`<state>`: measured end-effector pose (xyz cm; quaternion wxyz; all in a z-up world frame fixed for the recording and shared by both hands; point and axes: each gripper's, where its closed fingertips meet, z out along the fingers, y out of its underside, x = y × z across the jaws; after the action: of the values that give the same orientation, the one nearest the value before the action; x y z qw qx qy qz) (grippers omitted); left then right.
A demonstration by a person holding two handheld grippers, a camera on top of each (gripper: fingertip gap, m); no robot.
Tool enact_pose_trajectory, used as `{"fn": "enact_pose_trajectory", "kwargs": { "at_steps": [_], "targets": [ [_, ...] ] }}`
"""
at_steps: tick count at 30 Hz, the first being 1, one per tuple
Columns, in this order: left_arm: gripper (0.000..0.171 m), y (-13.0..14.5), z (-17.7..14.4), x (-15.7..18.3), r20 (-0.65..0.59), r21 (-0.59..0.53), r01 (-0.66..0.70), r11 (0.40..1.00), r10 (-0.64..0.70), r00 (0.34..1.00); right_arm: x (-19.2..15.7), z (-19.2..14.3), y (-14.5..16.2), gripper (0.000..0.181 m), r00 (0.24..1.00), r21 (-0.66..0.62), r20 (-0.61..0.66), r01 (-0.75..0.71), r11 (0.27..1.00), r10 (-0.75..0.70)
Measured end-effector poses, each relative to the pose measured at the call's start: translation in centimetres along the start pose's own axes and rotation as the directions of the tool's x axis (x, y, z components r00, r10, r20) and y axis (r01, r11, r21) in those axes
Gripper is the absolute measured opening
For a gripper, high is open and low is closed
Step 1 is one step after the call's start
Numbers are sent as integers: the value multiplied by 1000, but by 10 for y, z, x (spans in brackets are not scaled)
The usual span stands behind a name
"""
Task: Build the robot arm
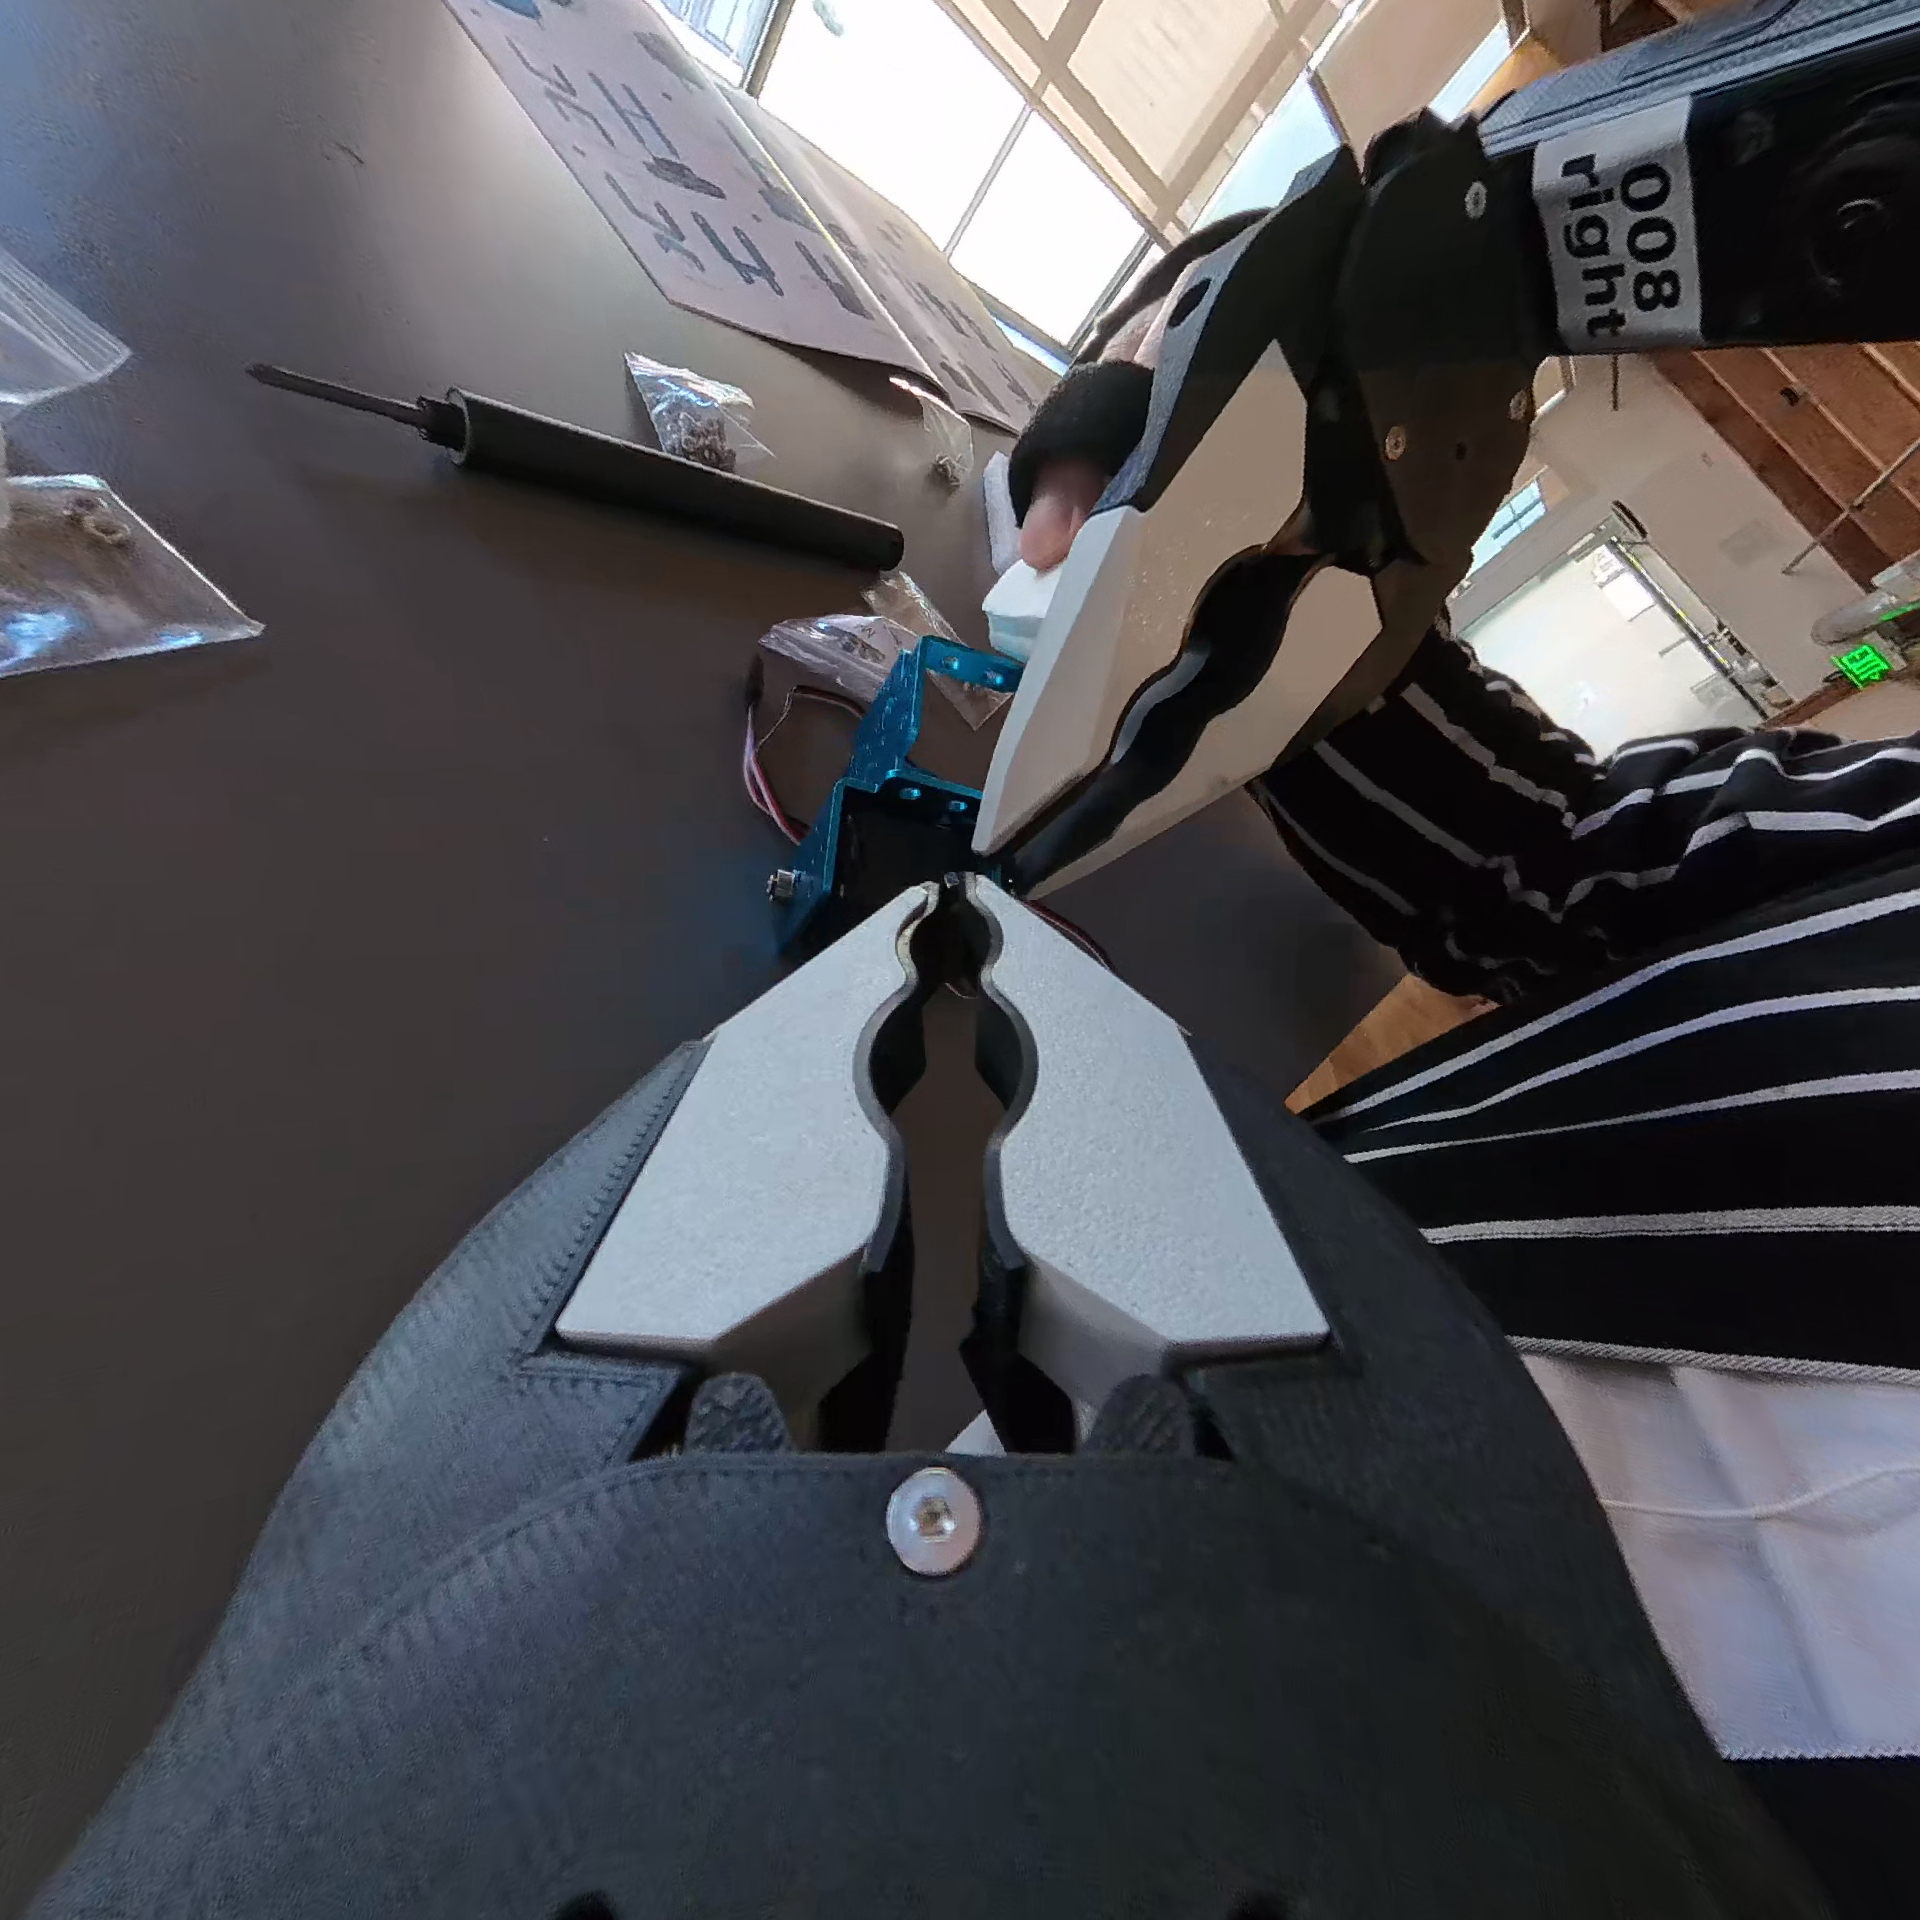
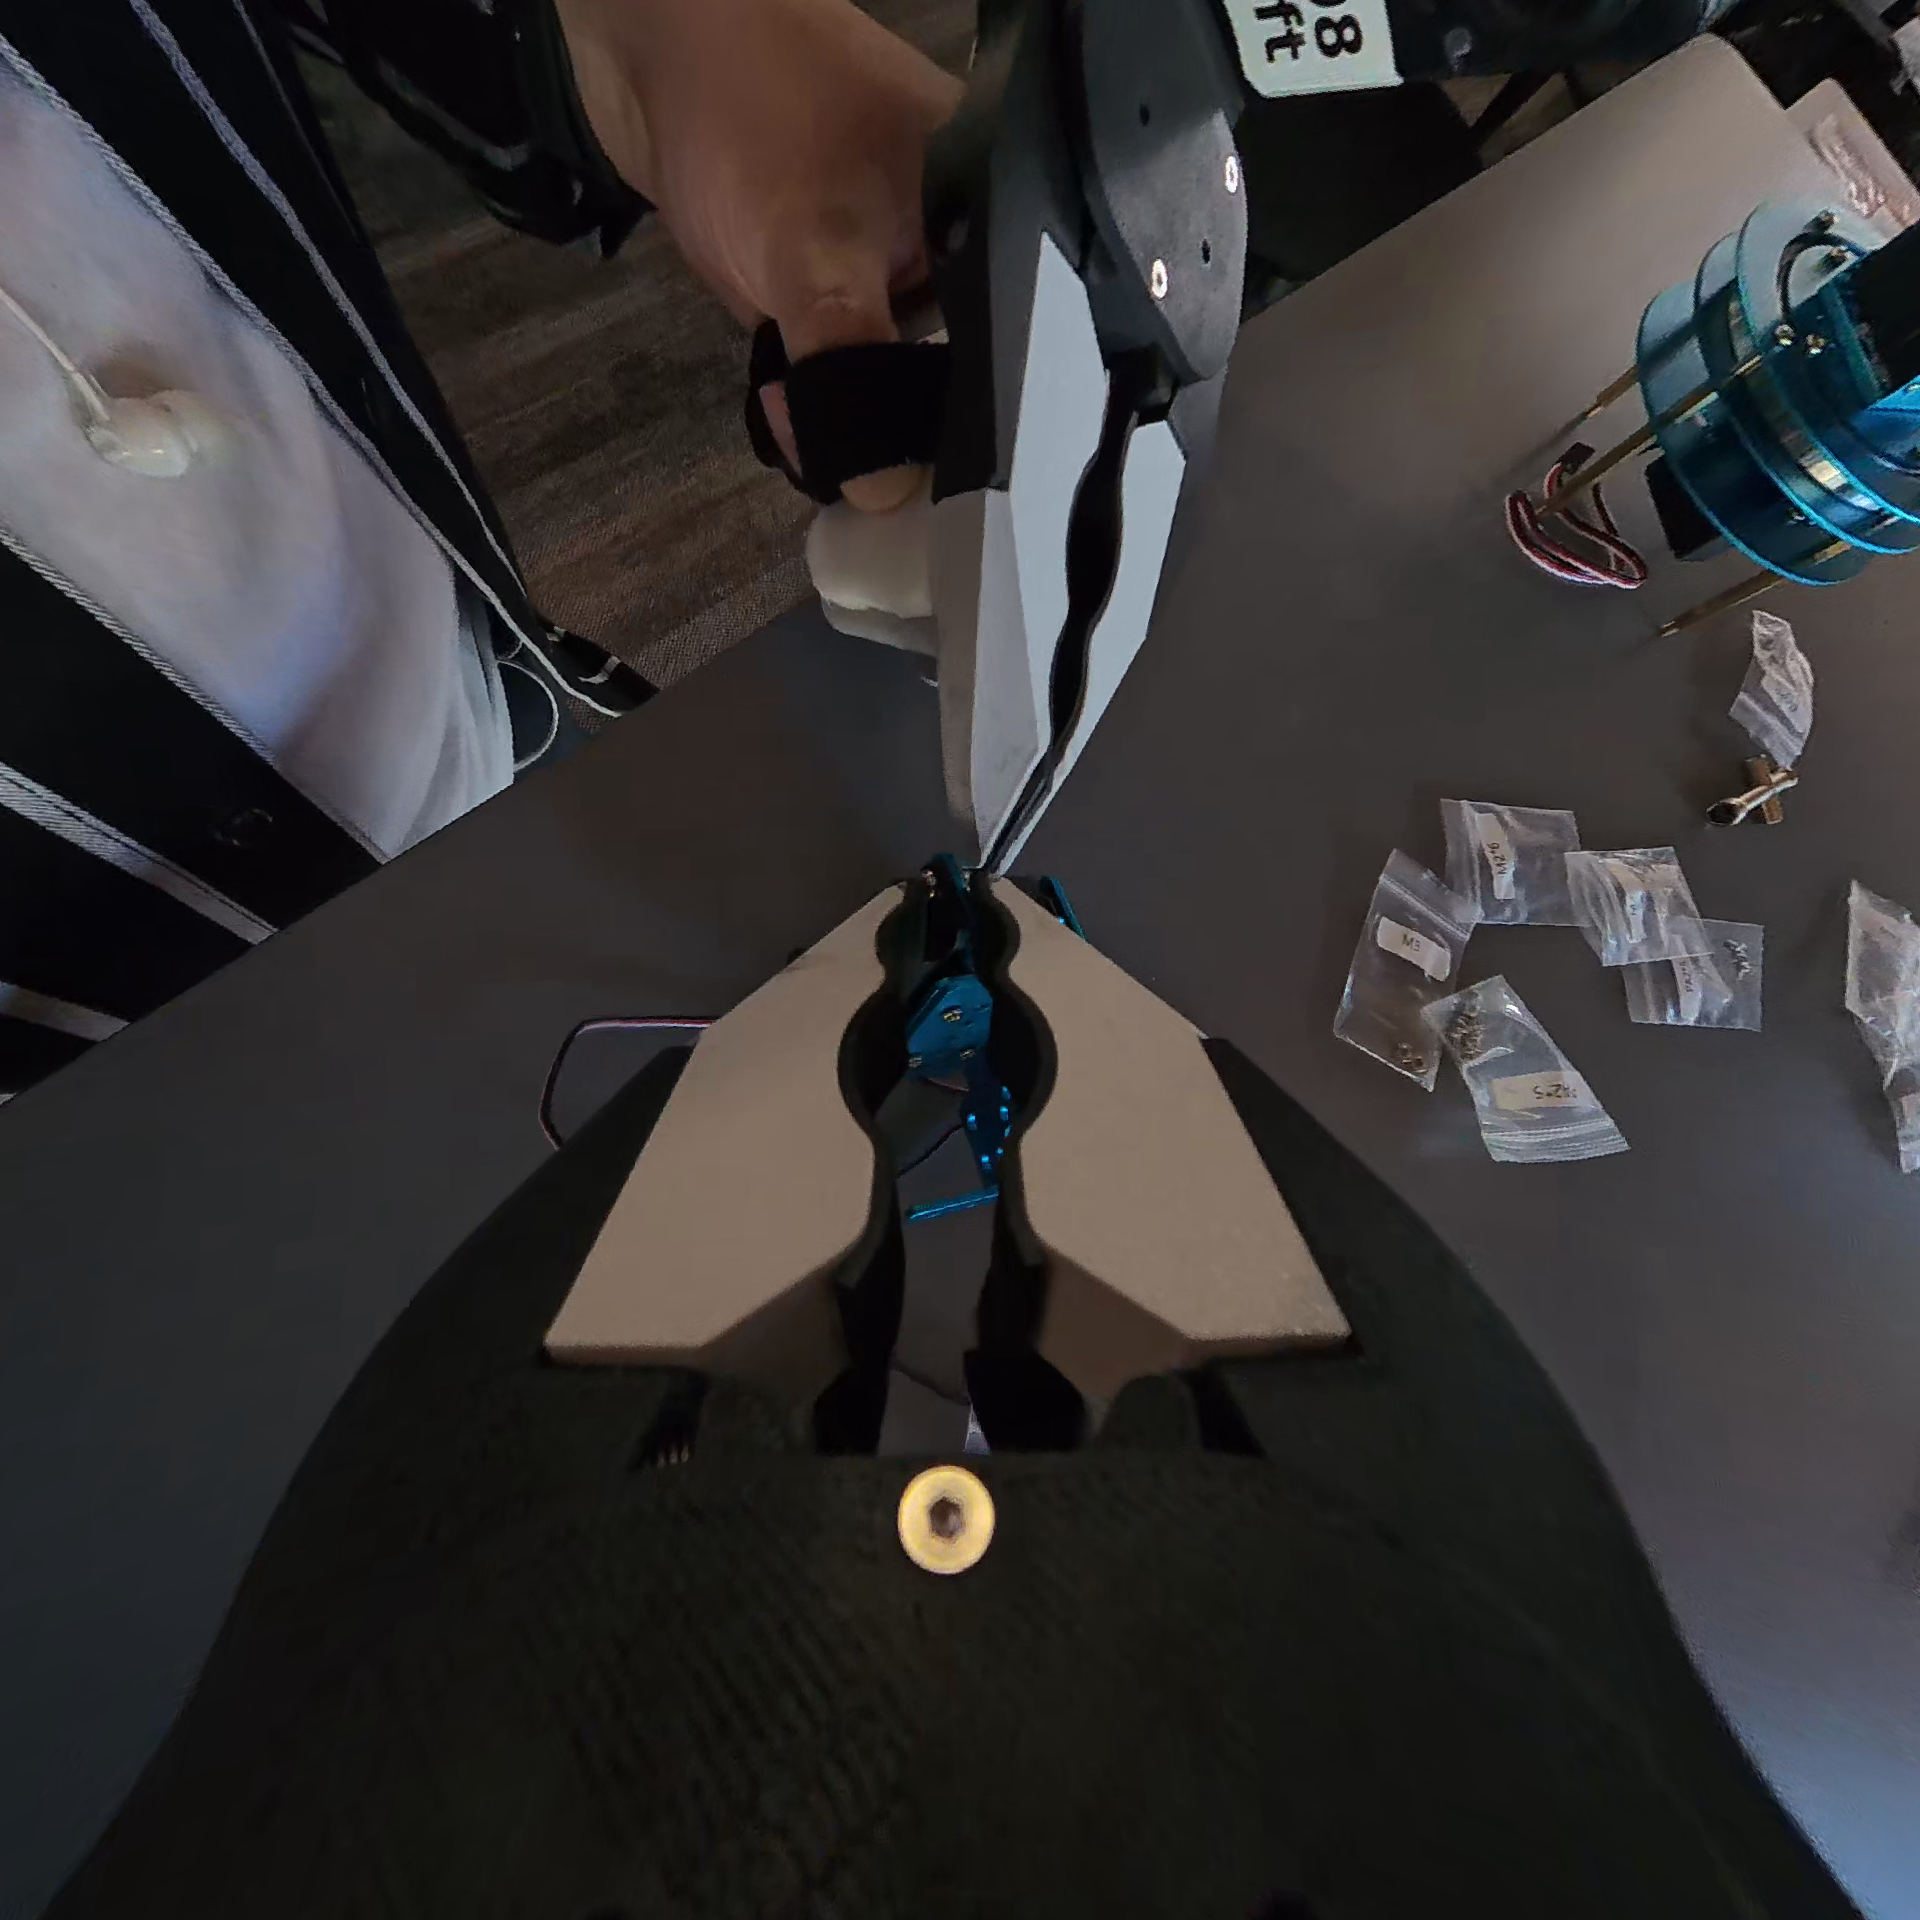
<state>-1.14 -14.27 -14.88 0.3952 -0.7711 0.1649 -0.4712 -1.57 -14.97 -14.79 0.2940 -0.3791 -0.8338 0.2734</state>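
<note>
Meeting tip to tip over a dark worktop (image 1: 312,935), two hand-held grippers work at one small blue metal bracket assembly (image 1: 883,769). In the left wrist view, the left gripper (image 1: 951,888) points forward with its pale grey jaws drawn nearly together, pinching a tiny dark part at the very tips, right against the bracket's near corner. The right gripper (image 1: 1003,857) comes down from the upper right, its jaws pressed close and its tips touching the same corner of the bracket; whether it actually grips the metal cannot be told from this side. In the right wrist view, the right gripper (image 2: 961,894) has the blue bracket (image 2: 961,1039) showing in the narrow gap between its jaws, which close around it near the tips, while the left gripper (image 2: 1003,857) descends from above to meet it. Red, white and black wires (image 1: 769,748) trail from the bracket across the worktop. A black screwdriver (image 1: 623,468) lies well apart to the far left. Several small clear bags of hardware (image 2: 1496,997) are scattered to the right of the right gripper, and more clear bags (image 1: 94,571) lie at the left edge of the left wrist view. A larger blue round stacked assembly (image 2: 1787,416) on thin brass posts stands farther off. A person's striped sleeve (image 1: 1558,831) reaches in behind the right gripper.
</note>
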Motion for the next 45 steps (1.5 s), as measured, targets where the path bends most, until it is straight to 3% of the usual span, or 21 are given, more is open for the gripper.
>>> {"fn": "enact_pose_trajectory", "kwargs": {
  "at_steps": [5,10,24,45],
  "targets": [
    [0,1,1,3,-39,-24,-53,998,52,998,-1,-1,0,7,1000,29,-2,-12,1000,12],
    [0,2,1,5,-82,-78,-195,978,188,979,-2,-1,0,8,1000,42,9,-22,999,21],
    [0,5,1,9,-145,-125,-253,959,235,961,-5,-1,-1,8,999,49,26,-46,998,45],
    [0,5,2,9,-227,-136,-128,982,95,969,-6,-1,-1,8,996,17,53,-75,997,74]
  ]
}}
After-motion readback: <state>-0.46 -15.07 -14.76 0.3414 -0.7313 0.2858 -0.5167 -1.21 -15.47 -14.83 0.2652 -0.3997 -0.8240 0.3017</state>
